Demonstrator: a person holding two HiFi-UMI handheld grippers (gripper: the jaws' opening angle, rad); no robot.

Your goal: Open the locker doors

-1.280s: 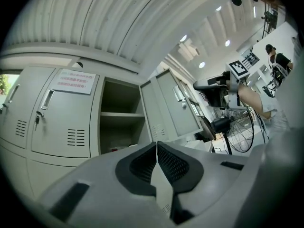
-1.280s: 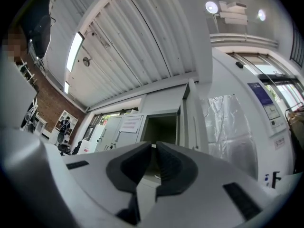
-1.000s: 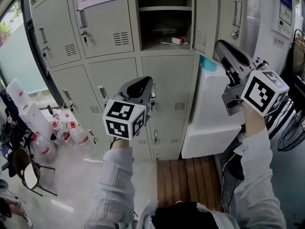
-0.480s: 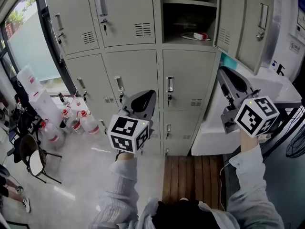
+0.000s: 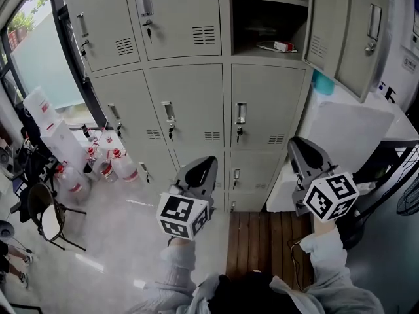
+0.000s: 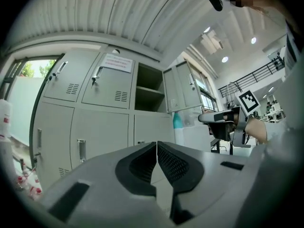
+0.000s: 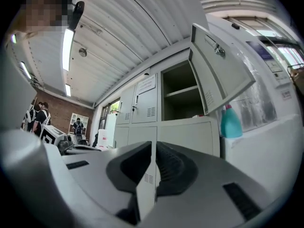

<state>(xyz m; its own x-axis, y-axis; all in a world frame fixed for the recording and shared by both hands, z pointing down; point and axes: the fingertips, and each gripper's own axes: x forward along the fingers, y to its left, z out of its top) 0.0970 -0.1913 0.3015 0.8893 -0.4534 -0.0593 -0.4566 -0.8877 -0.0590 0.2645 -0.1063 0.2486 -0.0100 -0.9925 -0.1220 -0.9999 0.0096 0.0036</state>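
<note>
Bottles of clear plastic with red caps (image 5: 111, 165) stand on the floor at the left edge. Grey metal lockers (image 5: 190, 110) fill the upper frame, most doors closed. Below centre, the left gripper (image 5: 204, 164) has its jaws together on nothing. At the lower right, the right gripper (image 5: 300, 144) is likewise closed and empty. An open grey locker door (image 5: 340, 31) stands at the upper right.

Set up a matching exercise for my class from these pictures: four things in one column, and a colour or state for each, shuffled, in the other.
Things:
1. top right door
2. bottle
3. jugs
4. left tongs

Colour or state:
a. red caps
b. shut, empty
c. teal
d. swung open

Pairs: 1-d, 2-c, 3-a, 4-b.
</note>
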